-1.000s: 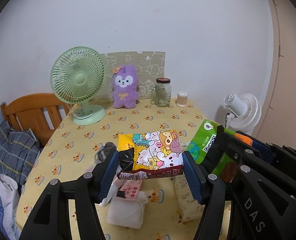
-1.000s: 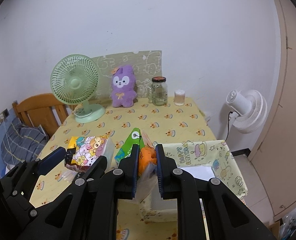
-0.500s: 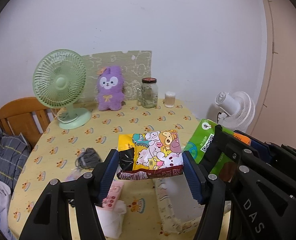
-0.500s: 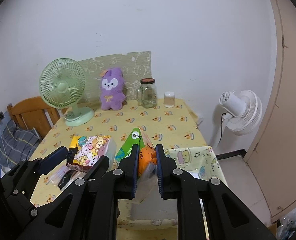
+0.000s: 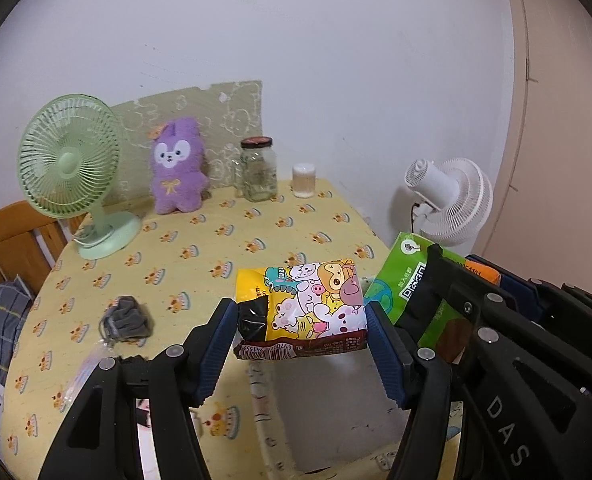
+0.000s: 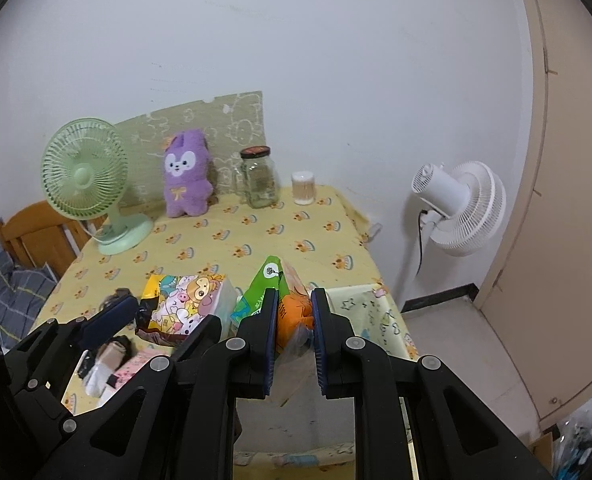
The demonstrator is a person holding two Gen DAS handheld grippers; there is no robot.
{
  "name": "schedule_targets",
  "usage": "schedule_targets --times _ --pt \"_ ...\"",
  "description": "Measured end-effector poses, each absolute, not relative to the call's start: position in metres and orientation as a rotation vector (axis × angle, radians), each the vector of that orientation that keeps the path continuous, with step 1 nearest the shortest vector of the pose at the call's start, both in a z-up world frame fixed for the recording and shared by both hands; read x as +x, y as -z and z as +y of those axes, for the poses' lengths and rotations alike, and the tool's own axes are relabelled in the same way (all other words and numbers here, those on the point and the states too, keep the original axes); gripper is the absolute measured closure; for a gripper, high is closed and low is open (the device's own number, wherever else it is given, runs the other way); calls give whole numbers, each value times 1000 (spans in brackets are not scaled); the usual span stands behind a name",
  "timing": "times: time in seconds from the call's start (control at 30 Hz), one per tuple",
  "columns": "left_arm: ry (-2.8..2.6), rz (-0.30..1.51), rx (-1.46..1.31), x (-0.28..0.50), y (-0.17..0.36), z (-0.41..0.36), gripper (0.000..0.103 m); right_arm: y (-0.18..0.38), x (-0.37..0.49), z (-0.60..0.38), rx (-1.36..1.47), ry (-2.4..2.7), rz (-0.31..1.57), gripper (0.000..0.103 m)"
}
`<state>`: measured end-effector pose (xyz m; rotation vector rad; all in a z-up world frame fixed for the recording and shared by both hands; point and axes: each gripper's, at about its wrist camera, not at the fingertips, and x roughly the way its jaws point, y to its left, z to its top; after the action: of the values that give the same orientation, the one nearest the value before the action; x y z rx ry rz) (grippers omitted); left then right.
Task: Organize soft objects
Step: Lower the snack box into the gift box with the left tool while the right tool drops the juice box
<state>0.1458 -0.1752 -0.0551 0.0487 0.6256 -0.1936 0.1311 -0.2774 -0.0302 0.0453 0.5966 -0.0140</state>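
Above the near right part of the yellow-clothed table (image 5: 256, 236), the left gripper (image 5: 300, 334) pinches a cartoon-printed snack bag (image 5: 301, 308) by its two short sides, holding it level in the air over an open fabric box (image 5: 335, 408) with a white bottom and patterned walls. Just to its right, the right gripper (image 6: 294, 326) is pressed onto a green-and-orange packet (image 6: 288, 300), which stands on edge between the blue pads (image 6: 271, 336), also above the box (image 6: 359, 312). On the near left of the table lie a grey pouch (image 5: 128, 318), a pink item (image 6: 134, 368) and some small white things, partly hidden behind the left gripper's arms. Along the far edge stand a green desk fan (image 5: 70, 160), a purple plush bunny (image 5: 178, 166), a glass jar (image 5: 258, 170) and a small white cup (image 5: 303, 176). Beyond the table's right side stands a white floor fan (image 6: 461, 208); a wooden chair (image 5: 12, 244) sits at the left.
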Motion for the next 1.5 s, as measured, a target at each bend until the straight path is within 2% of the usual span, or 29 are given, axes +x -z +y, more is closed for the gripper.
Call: schedule_targets --times 0.33,0.4,0.43,0.83,0.93,1.0,1.07,1.1,1.13,1.23,1.5 --pt "231 697 95 163 76 -196 29 51 145 -300 73 45 627 85" --pt "211 704 104 166 78 -196 18 55 149 -303 81 46 635 85" --pt "203 711 116 167 78 -196 16 56 151 -304 84 47 638 85" --pt "245 758 148 182 83 -208 12 71 181 -313 100 72 654 84" --pt "256 772 146 185 86 -209 11 72 184 -313 94 75 658 80" --pt "261 781 147 187 88 -209 11 74 186 -313 90 74 666 72" --pt "268 790 143 188 89 -209 11 76 188 -314 102 62 683 49" --pt "273 790 141 187 89 -209 11 76 188 -315 109 64 679 30" --pt "274 790 142 188 89 -209 11 76 186 -315 110 70 671 21" --pt "270 787 137 187 88 -209 10 73 183 -312 87 96 660 15" --pt "273 774 142 177 81 -208 6 66 173 -310 80 123 675 15"
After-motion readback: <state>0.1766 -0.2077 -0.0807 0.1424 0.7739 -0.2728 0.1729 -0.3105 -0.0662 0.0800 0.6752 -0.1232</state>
